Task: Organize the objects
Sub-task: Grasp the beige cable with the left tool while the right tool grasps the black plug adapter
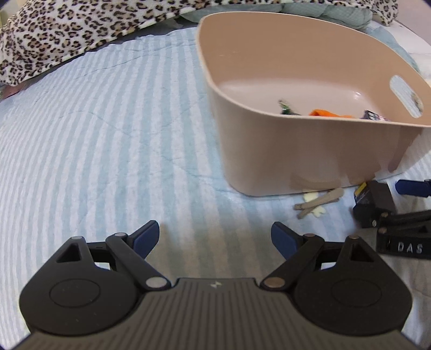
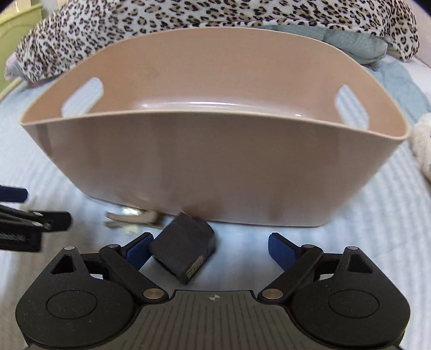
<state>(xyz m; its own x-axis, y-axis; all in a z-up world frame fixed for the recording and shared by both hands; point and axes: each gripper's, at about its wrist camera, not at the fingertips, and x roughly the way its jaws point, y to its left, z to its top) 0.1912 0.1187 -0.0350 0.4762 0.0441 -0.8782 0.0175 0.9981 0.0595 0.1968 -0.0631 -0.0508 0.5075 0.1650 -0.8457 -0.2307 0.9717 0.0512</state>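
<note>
**Both tongs wide at the foot of the bin**

While the left gripper (image 1: 215, 237) hangs spread wide over bare striped bedspread (image 1: 107, 150), holding nothing, the beige bin (image 1: 309, 150) sits ahead of it and off to its right. Inside the bin you can just catch an orange item (image 1: 327, 113), something dark green (image 1: 285, 107) and a dark packet (image 1: 373, 115) poking over the near rim (too little showing to name them).

Over to the right gripper (image 2: 210, 249), also spread wide and gripping nothing: a small black box (image 2: 183, 253) lies on the bedspread between its fingers, close against the left pad (image 2: 137, 251) and well clear of the other, just in front of the bin's near wall (image 2: 215, 167). Left of the box, right at the bin's base, lies a pale clip-like thing (image 2: 132, 216), blurred. Behind the bin, a leopard-print blanket (image 2: 188, 13) is heaped.
</note>
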